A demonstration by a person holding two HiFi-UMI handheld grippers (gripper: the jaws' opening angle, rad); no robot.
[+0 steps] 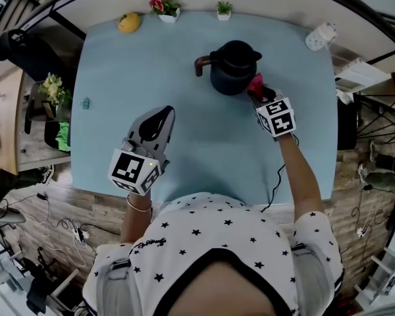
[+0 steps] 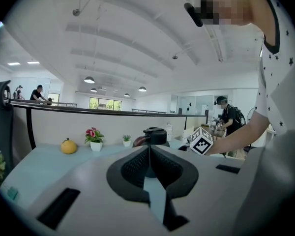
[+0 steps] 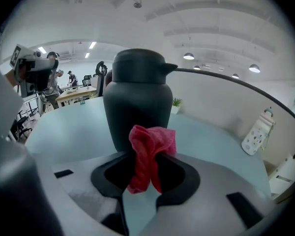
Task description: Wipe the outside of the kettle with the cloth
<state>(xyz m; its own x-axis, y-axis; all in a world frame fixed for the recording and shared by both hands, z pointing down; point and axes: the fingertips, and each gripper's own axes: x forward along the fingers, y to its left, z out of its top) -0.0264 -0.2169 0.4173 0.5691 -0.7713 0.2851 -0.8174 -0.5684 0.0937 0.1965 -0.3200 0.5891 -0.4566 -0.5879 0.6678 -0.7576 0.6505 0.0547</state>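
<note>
left tool point(image 1: 159, 117), lower left of the head view: jaws together, holding nothing. right tool point(image 1: 258, 92), right of centre: jaws clamped on the red cloth point(image 3: 148, 149). cloth sits against the lower right side of the black kettle point(image 1: 232, 68), upright on the table point(image 1: 204, 150), upper centre.

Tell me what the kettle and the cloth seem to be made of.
The kettle looks dark and matte, with only dull highlights: coated metal or plastic, unclear which. The cloth is red, soft fabric, perhaps microfibre, judging by its limp, crumpled folds.
</note>
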